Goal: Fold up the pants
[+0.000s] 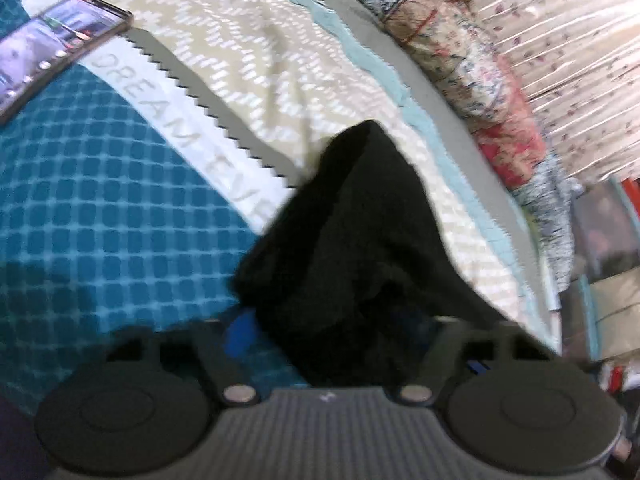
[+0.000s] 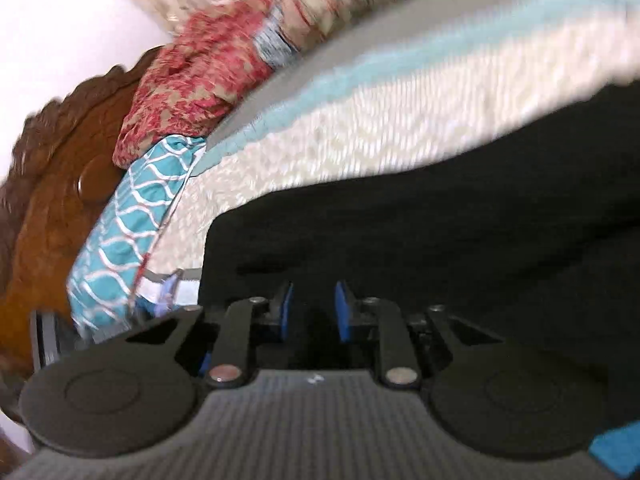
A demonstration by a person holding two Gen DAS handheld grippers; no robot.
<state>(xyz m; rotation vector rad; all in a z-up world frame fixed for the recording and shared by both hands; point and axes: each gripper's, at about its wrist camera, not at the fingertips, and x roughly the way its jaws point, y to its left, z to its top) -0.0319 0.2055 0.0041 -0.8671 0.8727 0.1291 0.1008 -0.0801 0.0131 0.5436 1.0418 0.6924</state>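
pants: we saw black pants (image 1: 360,240) bunched on the bed (image 1: 240,40), phone (image 1: 56,40) well apart
left claw (image 1: 340,320): cloth heaped between its jaws; grip, we could not tell
right claw (image 2: 314,312): narrow gap, pads (image 2: 342,312) over cloth, not pinching
progress: we judged it early, no neat fold; smoothing and stacking left

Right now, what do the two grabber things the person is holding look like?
Both look alike. The left gripper and the right gripper each have a grey ribbed body with a round black disc on either side. Black arms with silver pins run forward from it. The right gripper's fingers carry bright blue pads. On the left gripper only a bit of blue shows; the view is blurred. No cables or sleeves are visible.
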